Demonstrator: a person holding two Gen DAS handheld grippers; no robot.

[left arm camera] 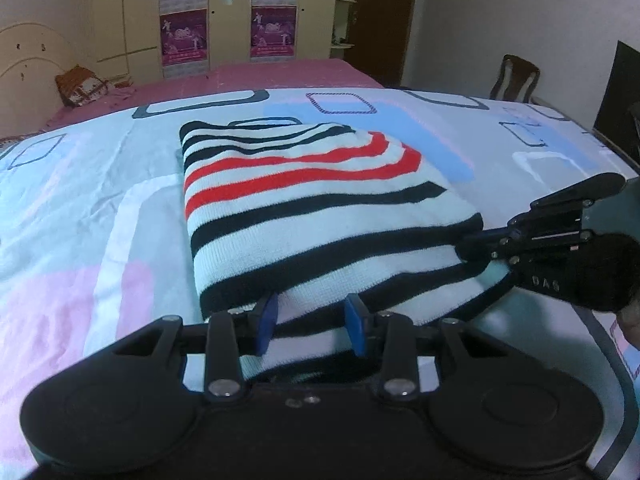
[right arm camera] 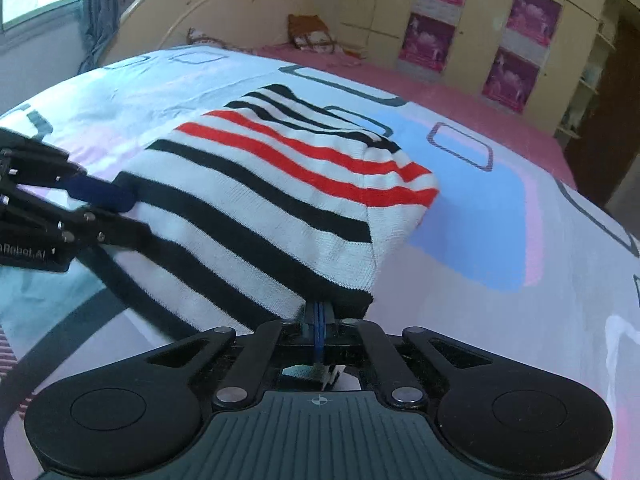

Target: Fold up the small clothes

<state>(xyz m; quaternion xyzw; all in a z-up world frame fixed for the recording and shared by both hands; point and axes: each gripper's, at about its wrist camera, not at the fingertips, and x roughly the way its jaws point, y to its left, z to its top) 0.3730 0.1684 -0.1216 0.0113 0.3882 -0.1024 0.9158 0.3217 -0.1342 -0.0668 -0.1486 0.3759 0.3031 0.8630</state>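
A small knit garment with black, white and red stripes lies folded on the bed. My left gripper is open, its blue pads apart with the garment's near hem between them. My right gripper is shut on the garment's near corner, the fabric draped over its fingers. In the left wrist view the right gripper holds the hem at the right. In the right wrist view the left gripper sits at the garment's left edge.
The bed has a patterned sheet with blue, pink and white blocks, over a pink cover. A cushion lies near the headboard. Wardrobes stand behind, and a chair at the right.
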